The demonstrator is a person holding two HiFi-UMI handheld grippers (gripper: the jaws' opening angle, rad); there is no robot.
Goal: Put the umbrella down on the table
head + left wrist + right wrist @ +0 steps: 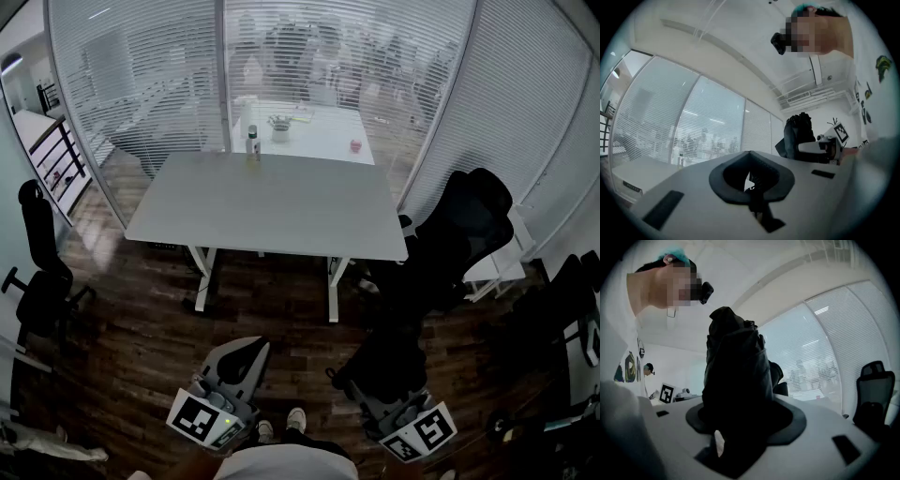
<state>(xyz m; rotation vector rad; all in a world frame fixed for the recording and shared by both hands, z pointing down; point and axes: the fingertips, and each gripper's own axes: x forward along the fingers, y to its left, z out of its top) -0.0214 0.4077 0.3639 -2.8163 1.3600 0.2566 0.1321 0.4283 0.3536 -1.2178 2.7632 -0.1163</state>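
umbrella (736,376): folded, black, held in the right gripper (745,423), whose jaws stand wide around the bundle. it is near the person, well apart from the far table (272,202). left gripper (751,176): jaws together, empty. handling, as judged: light, with soft slippery fabric; grip the stiff core.

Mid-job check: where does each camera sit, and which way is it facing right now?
Head view: on the person's head, looking steeply down at the table; shows the left tool, right tool and shoes.
Left gripper view: on the left tool, tilted slightly up toward the blinds; person's head at upper right.
Right gripper view: on the right tool, looking along the umbrella it grips; person's head at upper left.
Shared: each gripper view shows the other tool's marker cube.
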